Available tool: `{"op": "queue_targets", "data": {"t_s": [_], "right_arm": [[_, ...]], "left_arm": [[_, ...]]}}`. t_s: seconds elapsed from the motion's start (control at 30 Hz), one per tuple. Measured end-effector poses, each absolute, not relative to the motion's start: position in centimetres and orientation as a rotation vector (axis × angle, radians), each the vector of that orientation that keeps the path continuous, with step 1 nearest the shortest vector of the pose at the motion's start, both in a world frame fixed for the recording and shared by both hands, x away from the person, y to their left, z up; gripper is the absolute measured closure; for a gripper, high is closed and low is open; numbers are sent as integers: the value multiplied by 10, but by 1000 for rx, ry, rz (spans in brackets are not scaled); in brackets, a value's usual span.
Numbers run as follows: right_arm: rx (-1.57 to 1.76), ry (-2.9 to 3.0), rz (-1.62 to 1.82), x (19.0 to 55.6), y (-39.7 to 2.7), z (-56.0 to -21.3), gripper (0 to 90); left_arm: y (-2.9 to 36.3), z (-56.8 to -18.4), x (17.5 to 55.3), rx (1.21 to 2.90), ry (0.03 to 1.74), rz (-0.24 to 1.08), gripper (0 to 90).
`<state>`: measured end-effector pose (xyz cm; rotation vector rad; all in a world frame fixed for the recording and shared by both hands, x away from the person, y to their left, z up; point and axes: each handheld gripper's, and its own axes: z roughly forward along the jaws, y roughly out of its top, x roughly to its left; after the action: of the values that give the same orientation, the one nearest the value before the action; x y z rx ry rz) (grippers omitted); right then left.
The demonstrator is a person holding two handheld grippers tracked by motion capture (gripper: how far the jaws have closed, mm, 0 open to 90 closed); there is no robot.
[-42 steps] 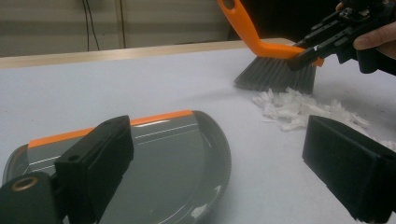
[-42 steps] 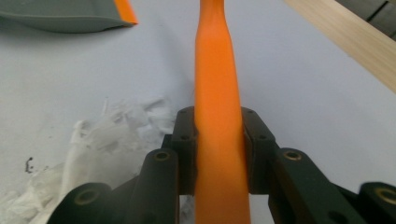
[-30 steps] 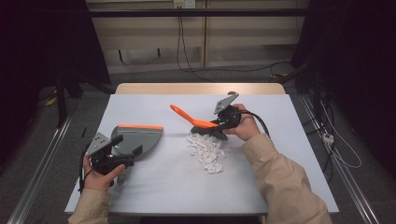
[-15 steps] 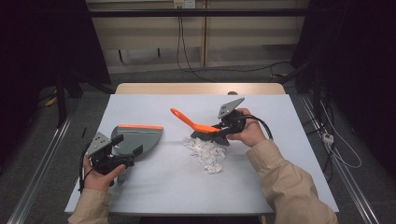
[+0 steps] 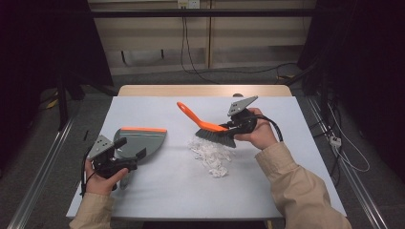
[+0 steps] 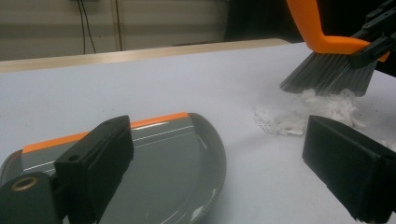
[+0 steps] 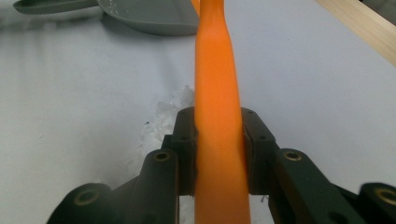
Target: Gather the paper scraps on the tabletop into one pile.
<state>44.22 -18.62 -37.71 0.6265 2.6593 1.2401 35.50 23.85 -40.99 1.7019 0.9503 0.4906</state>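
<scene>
High view: the brush [image 5: 210,128] is pinched by the right gripper [image 5: 239,125] beside the paper shreds [image 5: 212,152]. Left gripper view: jaws spread over the dustpan [image 6: 159,163], apparently unheld; it could be pushed away by sweeping. Right gripper view: brush handle clamped.

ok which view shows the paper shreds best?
High view: the whole pile of paper shreds lies unobstructed between dustpan and brush. Left gripper view catches part of it, low and partly behind a jaw. Right gripper view has a blurred patch beside the brush handle.
</scene>
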Motion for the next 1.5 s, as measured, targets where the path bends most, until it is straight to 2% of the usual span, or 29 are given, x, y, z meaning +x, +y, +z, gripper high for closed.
{"op": "queue_targets", "data": {"t_s": [0.63, 0.93, 1.23, 1.5], "right_arm": [[566, 2683, 1391, 404, -166, -362, 716], [563, 2759, 1443, 388, -157, -377, 716], [622, 2847, 1470, 380, -158, -412, 716], [633, 2822, 1395, 396, -160, -417, 717]], "left_arm": [[238, -411, 355, 1707, 952, 491, 85], [239, -412, 356, 1711, 953, 495, 84], [238, -412, 356, 1714, 955, 493, 84], [238, -412, 356, 1705, 958, 492, 84]]}}
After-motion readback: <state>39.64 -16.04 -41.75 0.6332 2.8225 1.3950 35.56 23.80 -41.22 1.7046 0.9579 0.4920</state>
